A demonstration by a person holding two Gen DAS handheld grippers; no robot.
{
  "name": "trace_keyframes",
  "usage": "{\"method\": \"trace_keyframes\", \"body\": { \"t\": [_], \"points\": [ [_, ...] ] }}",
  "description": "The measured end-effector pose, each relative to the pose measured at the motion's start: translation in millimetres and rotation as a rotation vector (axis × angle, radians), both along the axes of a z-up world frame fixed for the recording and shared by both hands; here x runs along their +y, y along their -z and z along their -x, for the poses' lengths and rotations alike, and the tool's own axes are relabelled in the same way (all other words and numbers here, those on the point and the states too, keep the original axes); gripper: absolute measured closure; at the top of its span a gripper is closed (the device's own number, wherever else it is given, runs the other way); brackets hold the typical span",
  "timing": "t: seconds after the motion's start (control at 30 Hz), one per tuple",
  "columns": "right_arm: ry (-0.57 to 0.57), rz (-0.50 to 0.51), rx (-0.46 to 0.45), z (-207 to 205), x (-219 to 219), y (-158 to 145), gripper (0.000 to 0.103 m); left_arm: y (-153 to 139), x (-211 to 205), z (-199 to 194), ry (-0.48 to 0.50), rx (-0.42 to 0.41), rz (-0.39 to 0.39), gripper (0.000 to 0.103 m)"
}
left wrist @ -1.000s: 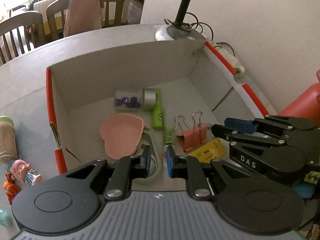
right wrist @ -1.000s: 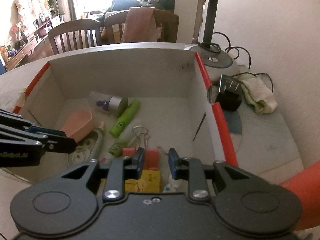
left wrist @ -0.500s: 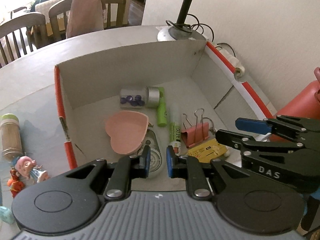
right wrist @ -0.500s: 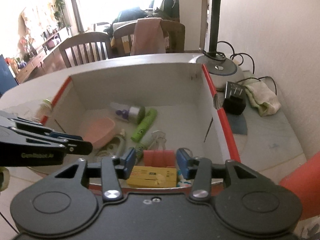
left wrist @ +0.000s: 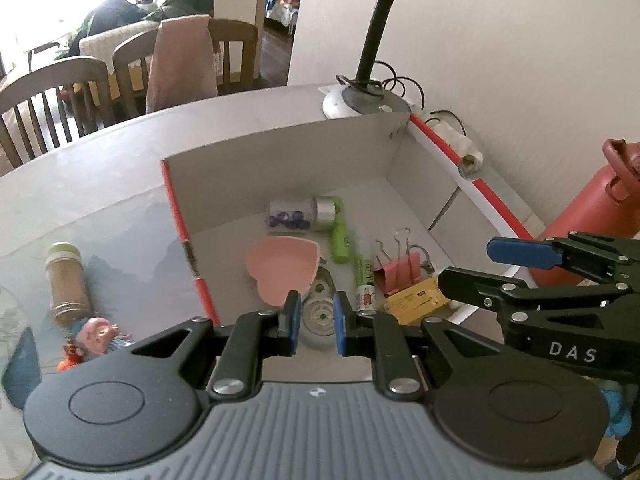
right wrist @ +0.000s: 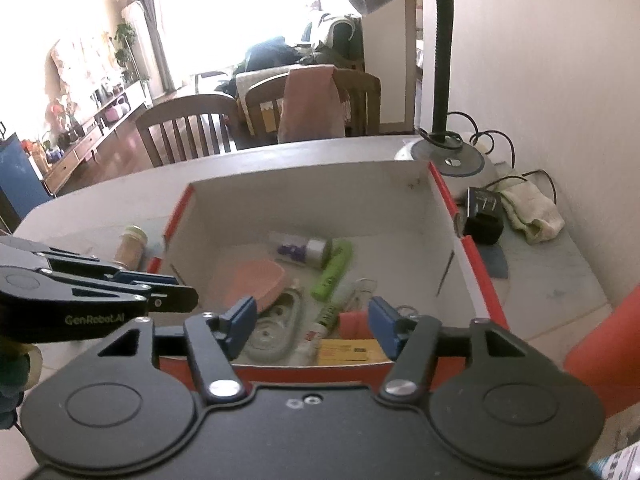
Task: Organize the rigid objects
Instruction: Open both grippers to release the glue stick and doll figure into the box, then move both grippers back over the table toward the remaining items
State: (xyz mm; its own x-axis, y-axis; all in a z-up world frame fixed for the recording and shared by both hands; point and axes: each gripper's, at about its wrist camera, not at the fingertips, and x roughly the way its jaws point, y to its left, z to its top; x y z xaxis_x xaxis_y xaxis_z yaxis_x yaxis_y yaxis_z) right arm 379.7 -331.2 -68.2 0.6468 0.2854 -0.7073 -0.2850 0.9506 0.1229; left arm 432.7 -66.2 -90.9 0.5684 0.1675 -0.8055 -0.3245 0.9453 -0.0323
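A white box with red edges [left wrist: 176,208] [right wrist: 460,240] holds a pink heart dish [left wrist: 282,268] [right wrist: 252,282], a beads vial [left wrist: 298,216], a green marker [left wrist: 340,226] [right wrist: 332,272], a pink binder clip [left wrist: 400,272], a yellow box [left wrist: 418,300] [right wrist: 348,350] and a tape dispenser [left wrist: 316,316] [right wrist: 272,328]. My left gripper [left wrist: 316,322] hangs above the box's near edge, narrowly open and empty. My right gripper [right wrist: 312,324] is wide open and empty above the near edge.
On the table left of the box lie a toothpick jar [left wrist: 66,278] [right wrist: 130,244] and a pink-headed figurine [left wrist: 98,334]. A desk lamp base [left wrist: 360,100] [right wrist: 448,158], a black adapter [right wrist: 482,216] and a cloth [right wrist: 528,210] sit behind and right of the box. A red container [left wrist: 588,216] stands right.
Both grippers have pulled back and up from the box. The right gripper's jaws have opened wide. The yellow box lies in the box.
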Motion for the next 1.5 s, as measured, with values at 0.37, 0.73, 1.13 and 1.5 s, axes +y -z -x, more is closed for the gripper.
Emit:
{"method": "trace_keyframes", "body": {
  "t": [0.37,0.73,1.13,1.5],
  "points": [
    [-0.002,-0.035,-0.038,35.9,32.6,-18.7,0.029,-22.4,14.4,45.8,0.007,-0.049,-0.008,0.086],
    [0.0,-0.094,-0.061,65.2,68.3,-35.8,0.02,-45.8,34.2,102.4,-0.009,-0.086,-0.024,0.086],
    [-0.054,-0.126,-0.067,97.9,124.7,-46.3,0.015,-61.2,55.9,161.2,-0.008,-0.113,-0.061,0.086],
    [-0.108,-0.106,-0.036,115.1,169.2,-40.3,0.014,-57.0,82.3,223.5,-0.044,-0.135,-0.095,0.035]
  ]
}}
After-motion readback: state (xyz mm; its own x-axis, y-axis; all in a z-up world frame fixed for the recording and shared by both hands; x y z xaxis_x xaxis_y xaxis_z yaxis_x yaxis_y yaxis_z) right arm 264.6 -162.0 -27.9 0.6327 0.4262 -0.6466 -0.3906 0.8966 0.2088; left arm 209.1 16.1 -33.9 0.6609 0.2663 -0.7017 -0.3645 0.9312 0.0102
